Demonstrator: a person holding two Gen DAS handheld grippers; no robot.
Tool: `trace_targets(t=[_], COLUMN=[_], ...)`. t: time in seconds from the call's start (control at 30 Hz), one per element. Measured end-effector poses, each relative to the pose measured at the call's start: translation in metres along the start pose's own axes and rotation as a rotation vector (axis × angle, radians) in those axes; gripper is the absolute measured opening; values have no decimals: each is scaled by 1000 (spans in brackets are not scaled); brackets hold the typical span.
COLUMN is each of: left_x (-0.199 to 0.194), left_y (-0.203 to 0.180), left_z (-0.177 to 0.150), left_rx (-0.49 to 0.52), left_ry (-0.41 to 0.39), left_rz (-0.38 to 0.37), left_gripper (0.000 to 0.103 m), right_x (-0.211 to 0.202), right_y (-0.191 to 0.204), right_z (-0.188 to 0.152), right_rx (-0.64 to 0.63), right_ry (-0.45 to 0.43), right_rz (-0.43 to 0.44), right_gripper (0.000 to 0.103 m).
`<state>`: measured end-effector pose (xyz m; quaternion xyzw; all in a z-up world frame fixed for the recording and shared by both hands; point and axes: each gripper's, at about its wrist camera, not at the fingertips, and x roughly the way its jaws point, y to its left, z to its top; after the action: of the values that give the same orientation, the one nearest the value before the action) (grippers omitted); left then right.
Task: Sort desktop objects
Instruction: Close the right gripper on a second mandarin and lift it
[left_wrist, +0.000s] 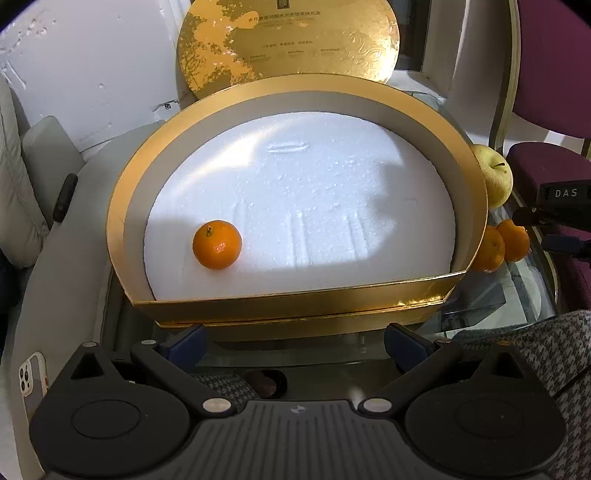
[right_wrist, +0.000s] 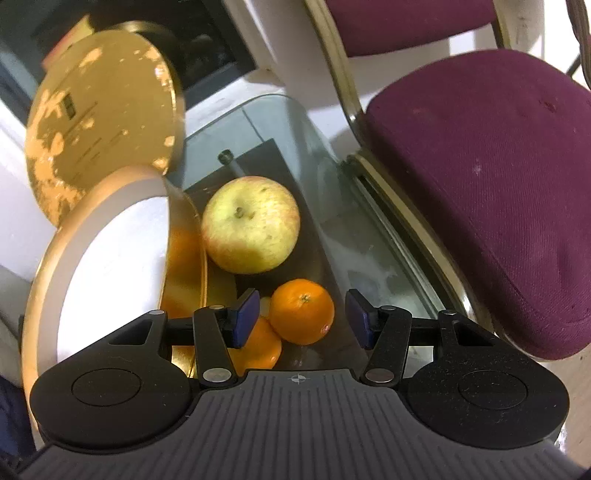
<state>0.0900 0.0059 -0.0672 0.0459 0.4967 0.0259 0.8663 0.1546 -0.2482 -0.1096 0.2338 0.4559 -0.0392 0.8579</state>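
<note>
A gold round box (left_wrist: 299, 301) with a white foam floor holds one mandarin (left_wrist: 217, 244) at its left front. My left gripper (left_wrist: 295, 341) is open and empty, just in front of the box's near wall. In the right wrist view, a mandarin (right_wrist: 301, 311) sits on the glass table between the open blue pads of my right gripper (right_wrist: 302, 318), not clamped. A second mandarin (right_wrist: 258, 349) lies partly under the left pad. A yellow-red apple (right_wrist: 251, 223) lies beyond them, beside the box wall (right_wrist: 186, 258). The apple (left_wrist: 496, 177) and two mandarins (left_wrist: 504, 242) also show in the left view.
The gold lid (left_wrist: 288, 48) leans upright behind the box. A purple chair (right_wrist: 480, 184) stands close on the right of the glass table (right_wrist: 332, 229). A phone (left_wrist: 31, 373) lies at the left. Houndstooth fabric (left_wrist: 535, 354) is at the lower right.
</note>
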Motion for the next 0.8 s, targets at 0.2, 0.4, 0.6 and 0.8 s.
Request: trace_targets(t=[0.2,0.4,0.6,0.8], left_x=[-2,-3,-4,-3], left_y=[-1,2,2,2], left_z=[-1,-2,-2,-3], left_rx=[-1,-8,-7,-8], left_ry=[2,4,5,12], left_rz=[-13,-10,-12,-9], left_gripper=[102,102,102,102], right_x=[5,7,11,18], right_y=[-2,-3,-1,-2], right_z=[3,5,5,7], right_rx=[22,52,51,99], right_ry=[19,30,49,80], right_rz=[8,12,8,12], right_gripper=[58,58,58,55])
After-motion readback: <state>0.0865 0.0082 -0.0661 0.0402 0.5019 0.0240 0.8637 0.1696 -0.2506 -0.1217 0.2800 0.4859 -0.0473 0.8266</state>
